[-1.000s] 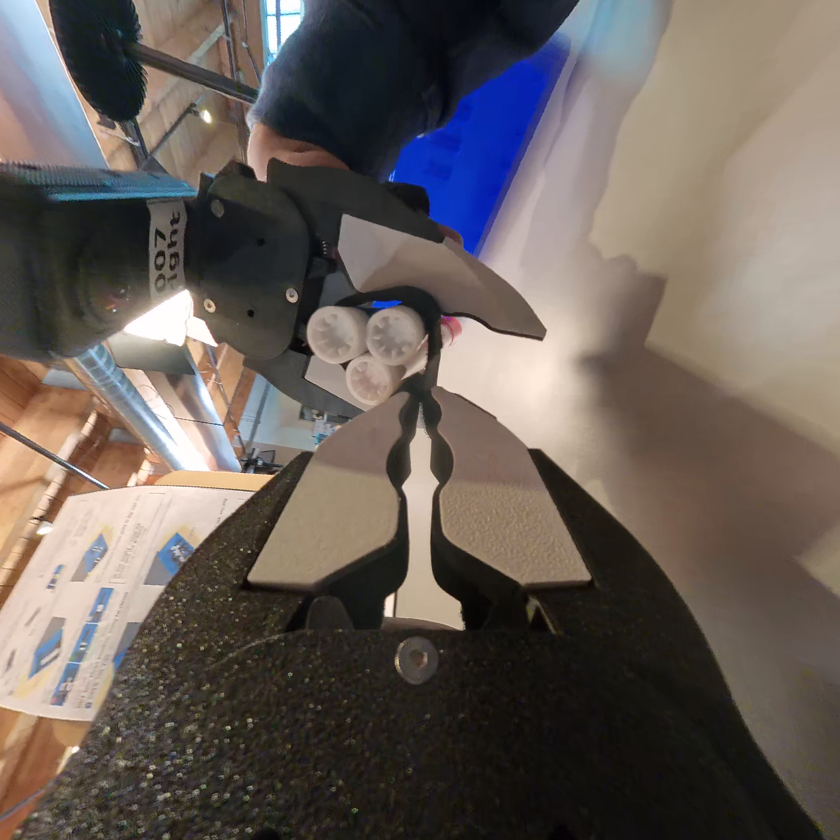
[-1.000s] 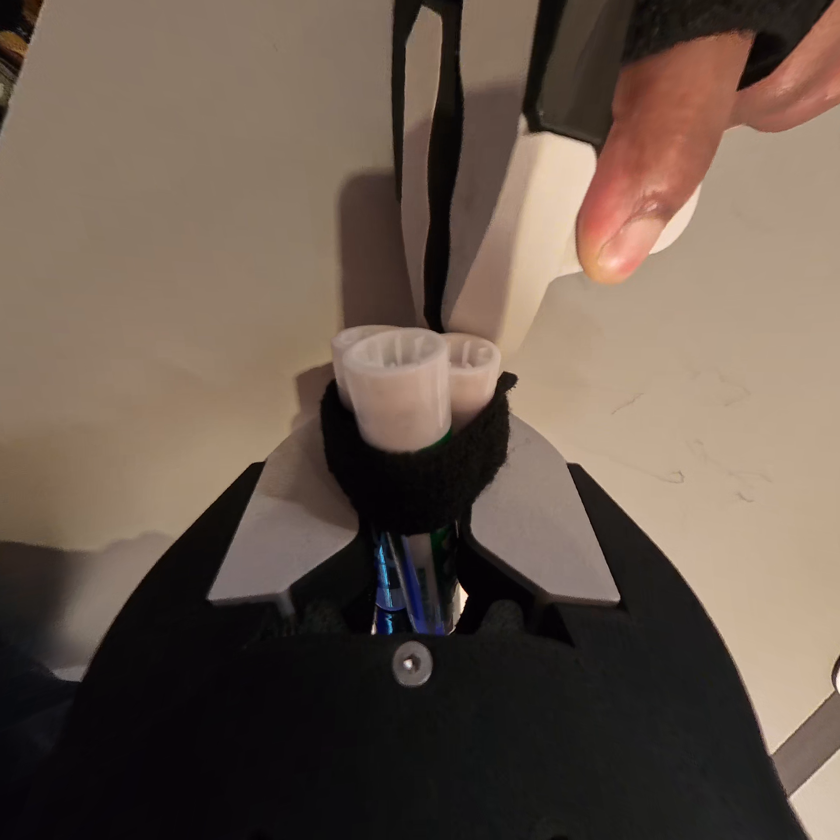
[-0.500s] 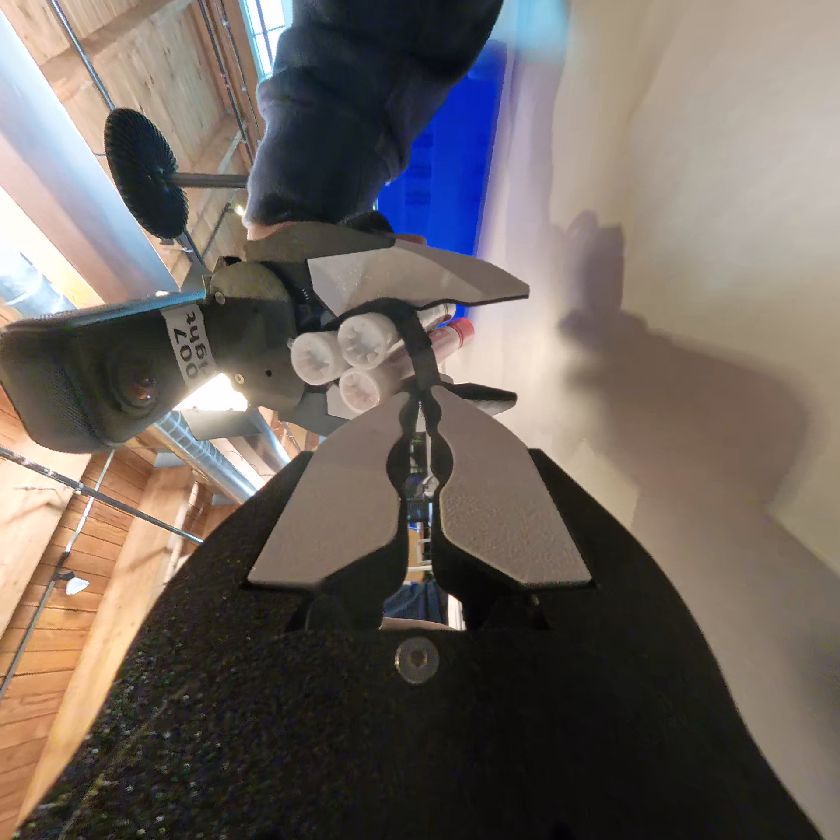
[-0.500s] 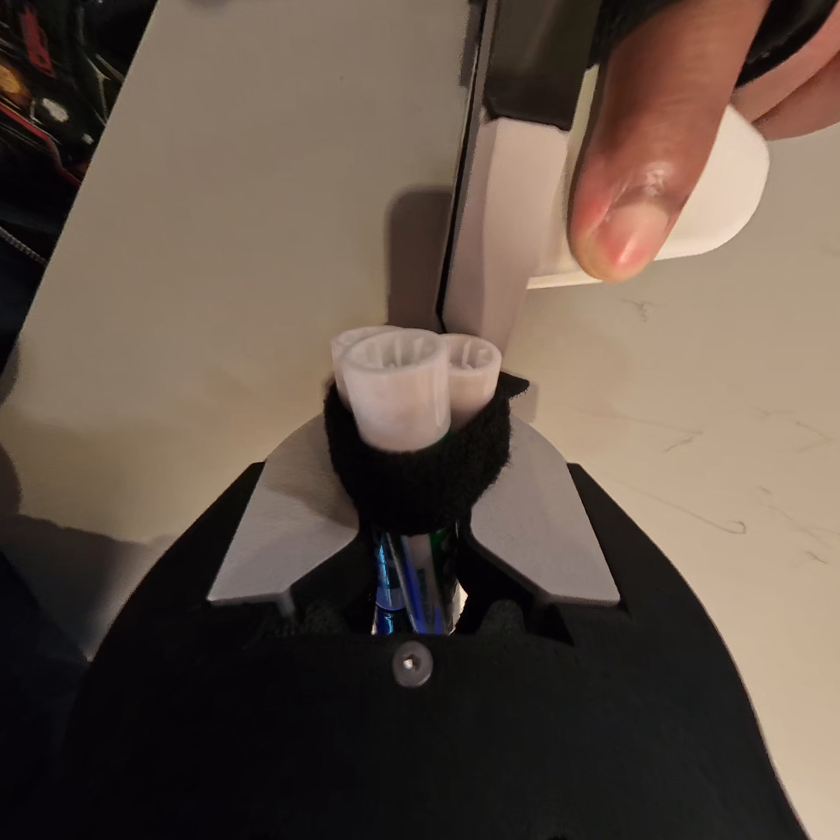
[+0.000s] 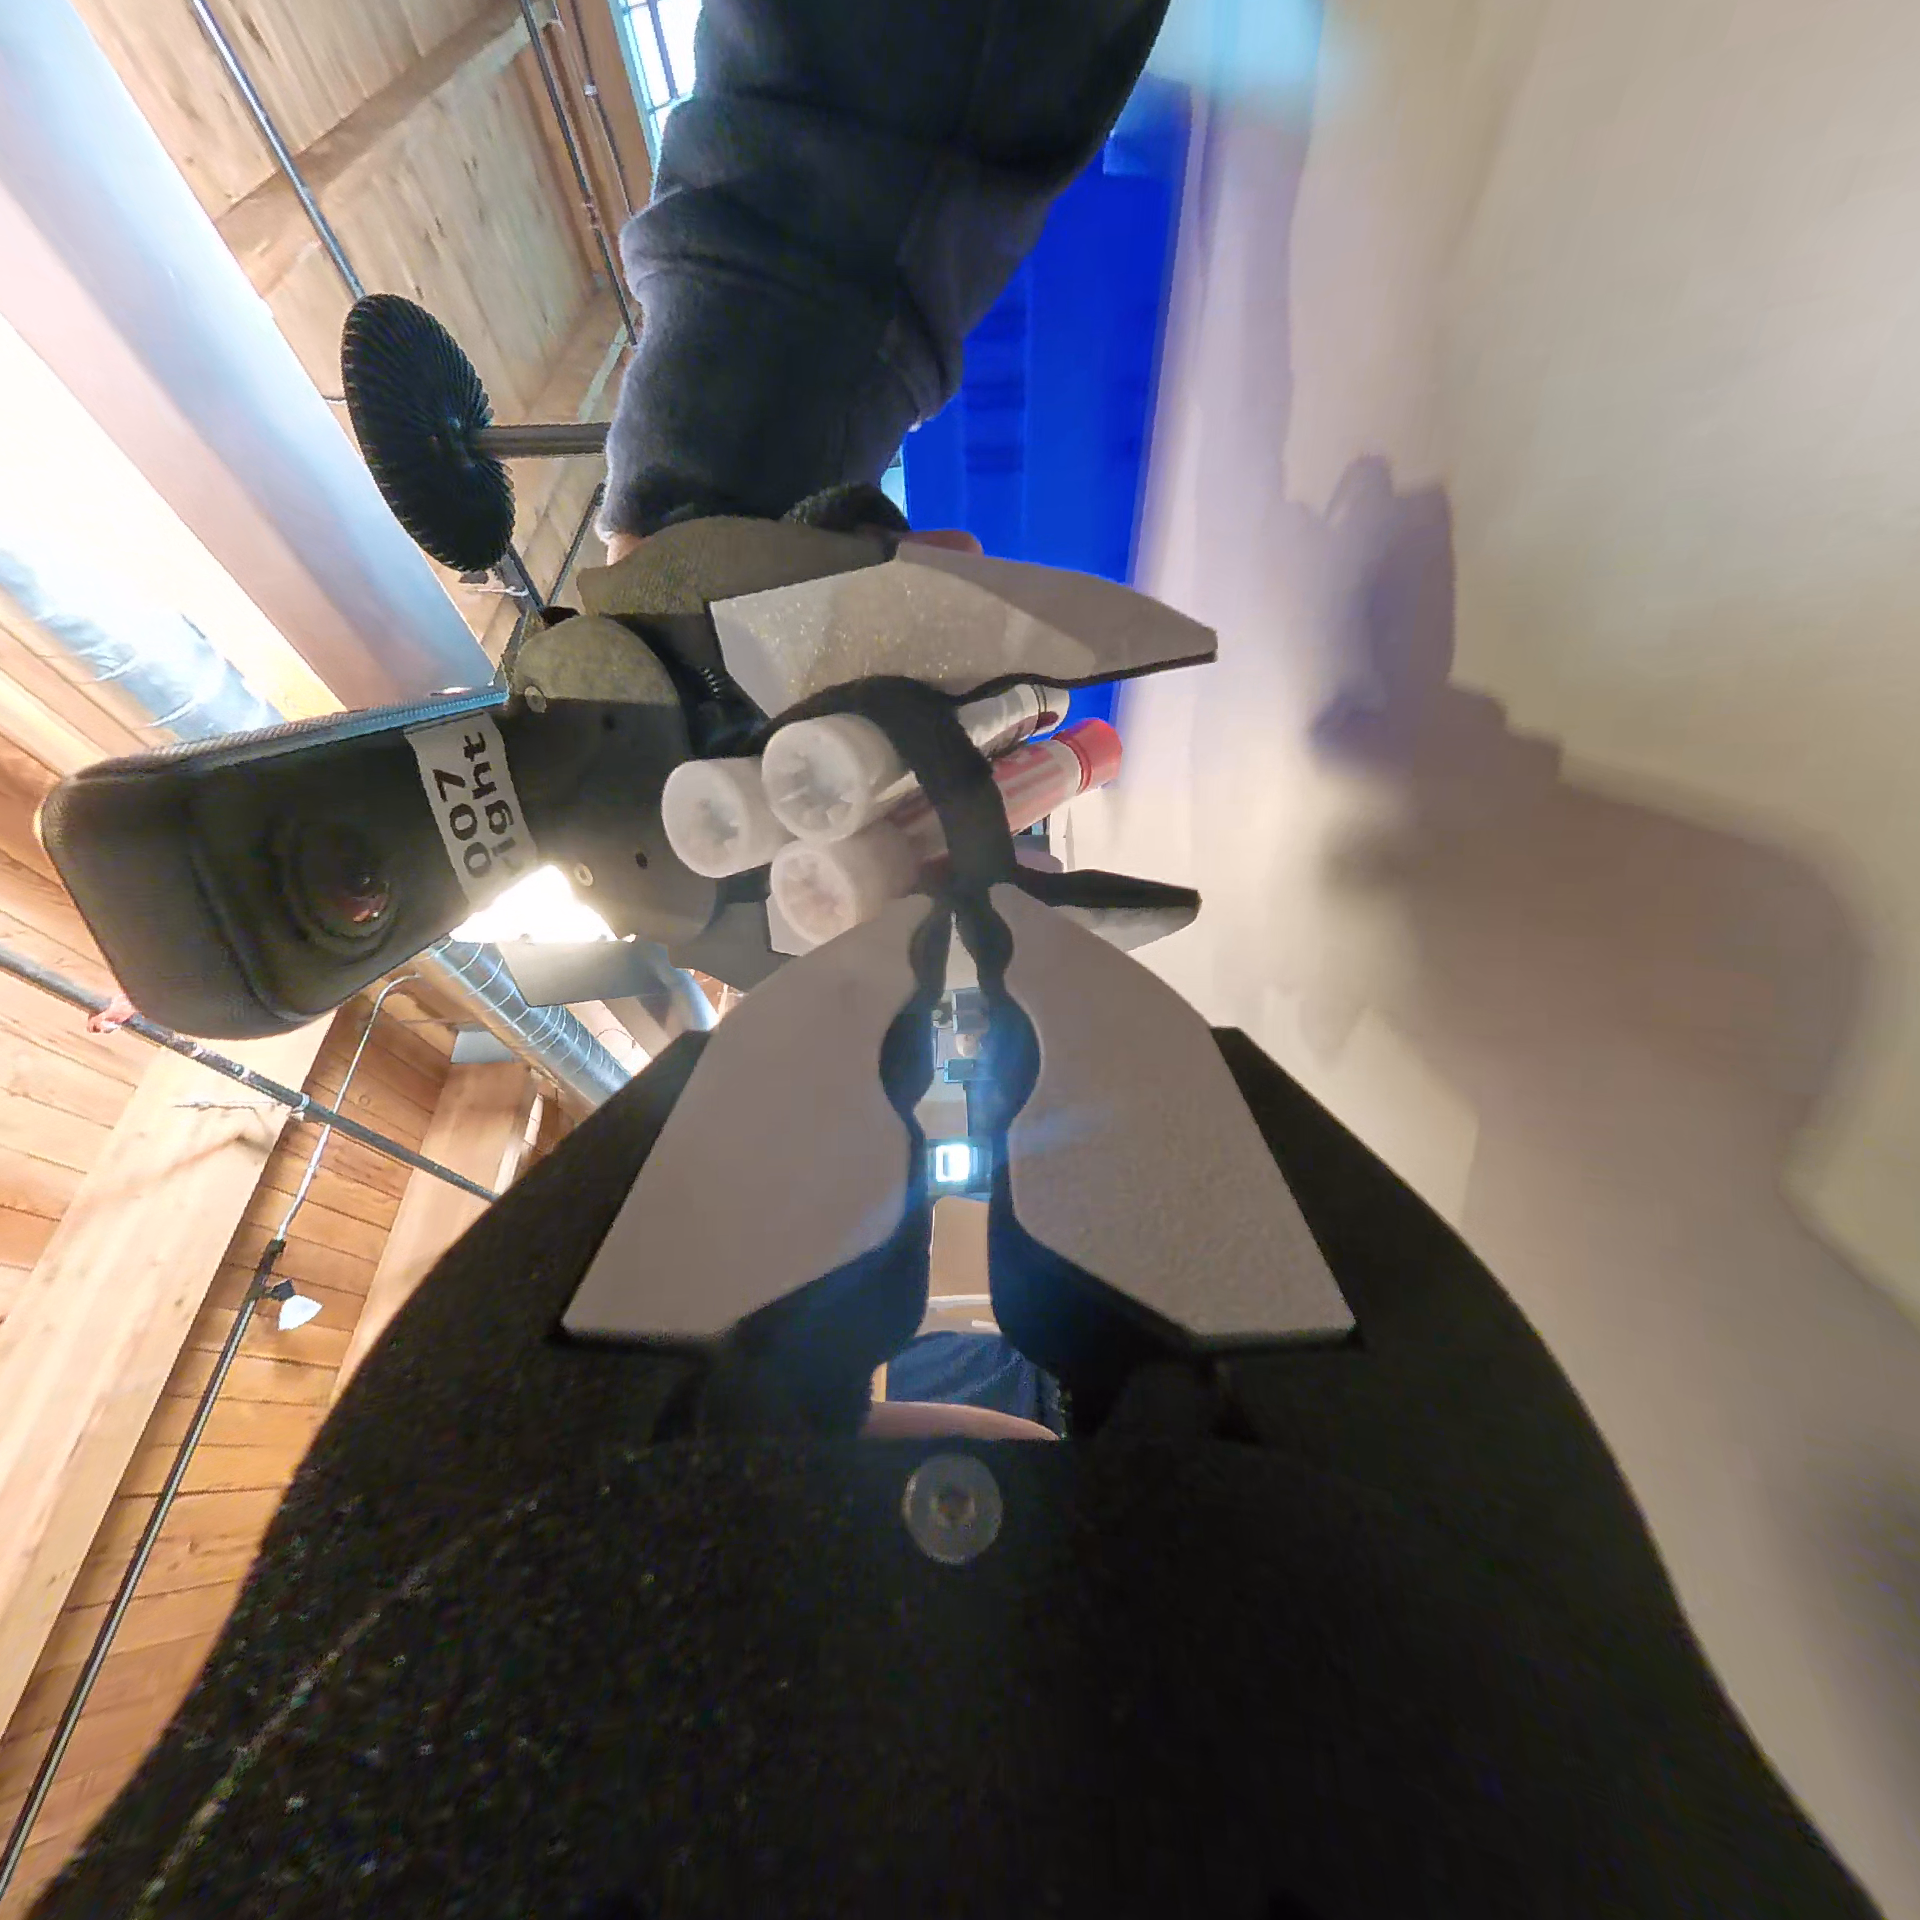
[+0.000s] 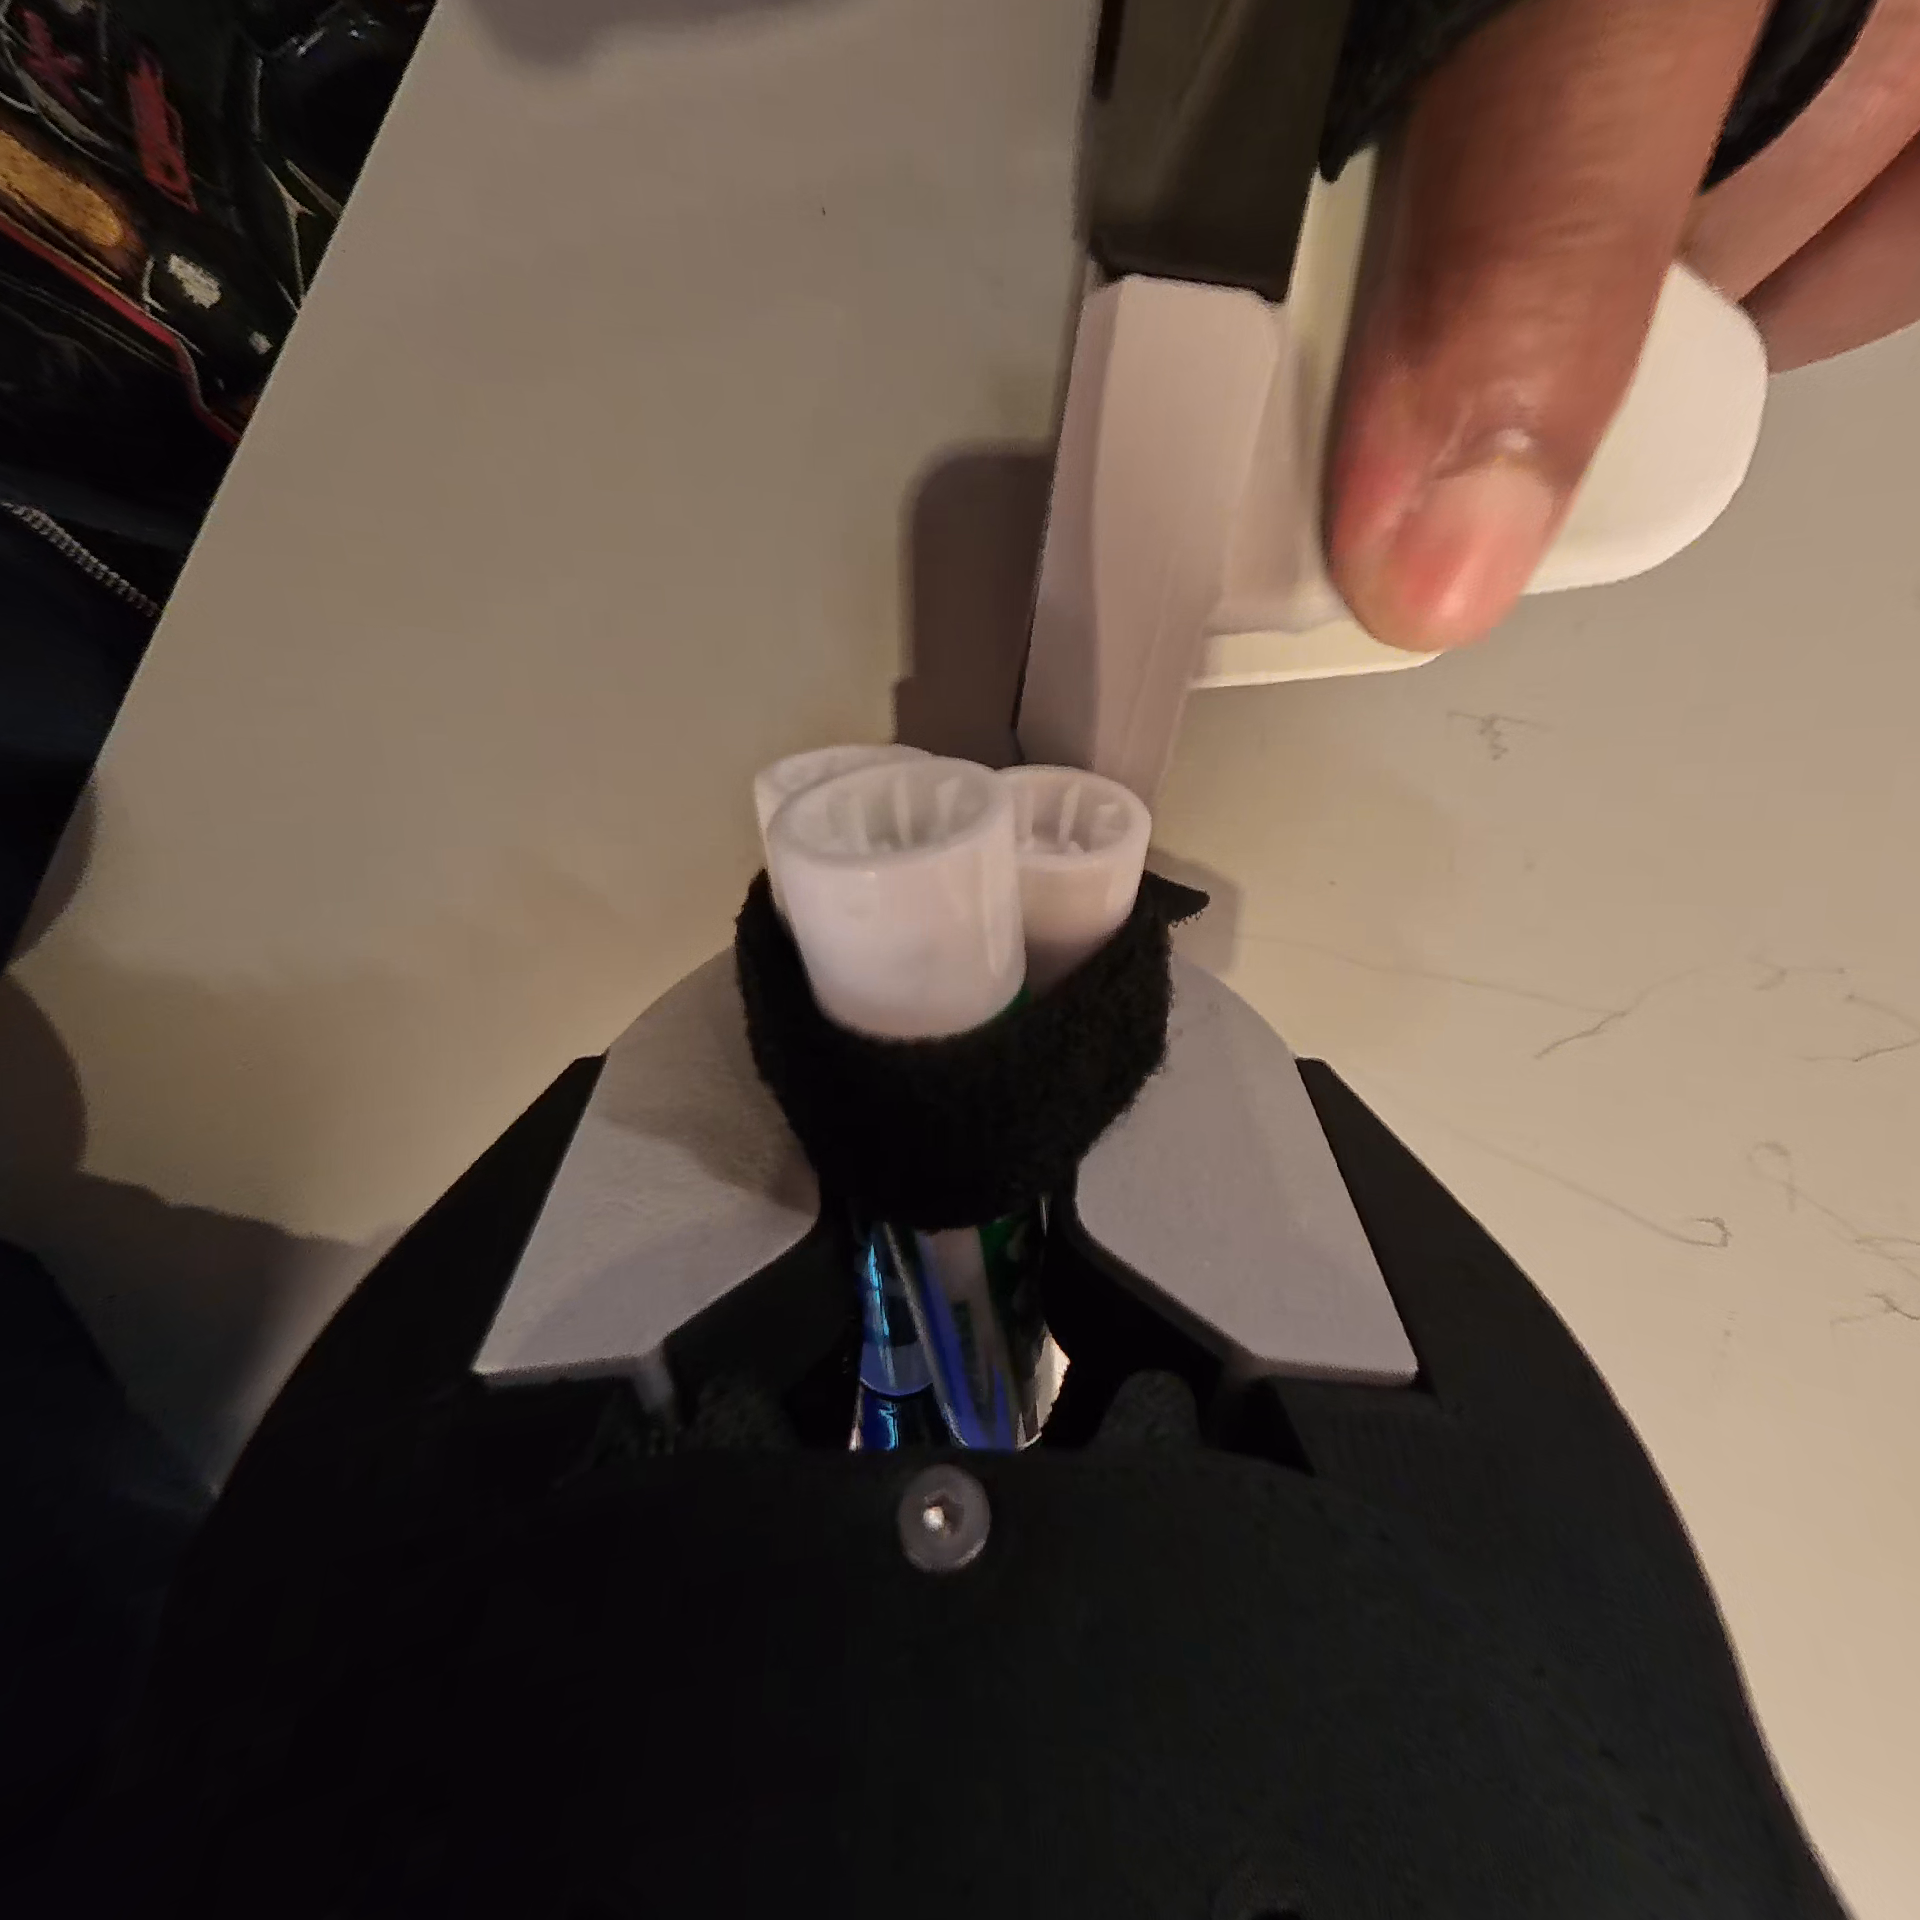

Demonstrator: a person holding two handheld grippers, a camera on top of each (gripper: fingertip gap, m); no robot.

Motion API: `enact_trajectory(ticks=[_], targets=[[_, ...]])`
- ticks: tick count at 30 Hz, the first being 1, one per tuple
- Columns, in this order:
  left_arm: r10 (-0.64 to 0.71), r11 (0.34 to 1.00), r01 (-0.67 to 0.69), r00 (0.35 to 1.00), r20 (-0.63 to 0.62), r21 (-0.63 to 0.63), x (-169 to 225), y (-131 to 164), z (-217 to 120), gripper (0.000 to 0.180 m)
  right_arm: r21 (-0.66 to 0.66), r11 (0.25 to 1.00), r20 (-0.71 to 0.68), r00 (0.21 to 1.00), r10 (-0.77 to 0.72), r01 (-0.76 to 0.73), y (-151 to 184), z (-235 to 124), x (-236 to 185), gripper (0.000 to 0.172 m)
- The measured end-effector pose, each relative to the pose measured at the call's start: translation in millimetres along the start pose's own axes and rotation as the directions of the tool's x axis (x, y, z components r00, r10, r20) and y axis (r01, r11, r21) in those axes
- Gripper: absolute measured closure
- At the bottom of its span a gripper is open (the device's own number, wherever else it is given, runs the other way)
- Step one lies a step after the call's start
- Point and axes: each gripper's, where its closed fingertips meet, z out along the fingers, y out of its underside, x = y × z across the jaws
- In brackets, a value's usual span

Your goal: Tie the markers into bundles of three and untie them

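So the table (image 6: 644, 436) sits under everything, and above it the right gripper (image 6: 951, 1039) is clamped on the three-marker bundle (image 6: 904, 894); the left gripper (image 5: 961, 914), rotated since a second ago, pinches the black strap (image 5: 951, 790), pulling it snug.

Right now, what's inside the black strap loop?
Three markers, white ends bunched together, sit inside the strap. The right gripper clamps them at the strap. The left gripper pinches the strap's tail. The strap covers the barrels where it wraps; caps mostly hidden.
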Motion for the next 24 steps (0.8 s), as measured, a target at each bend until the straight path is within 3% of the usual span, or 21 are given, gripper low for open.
enact_trajectory(ticks=[24], targets=[[-0.037,0.998,0.042,0.996,0.086,-0.049,-7.7,7.9,1.4,0.174,0.030,1.000,-0.021,1.000,-0.008,0.009,-3.7,-4.8,-1.1,0.130]])
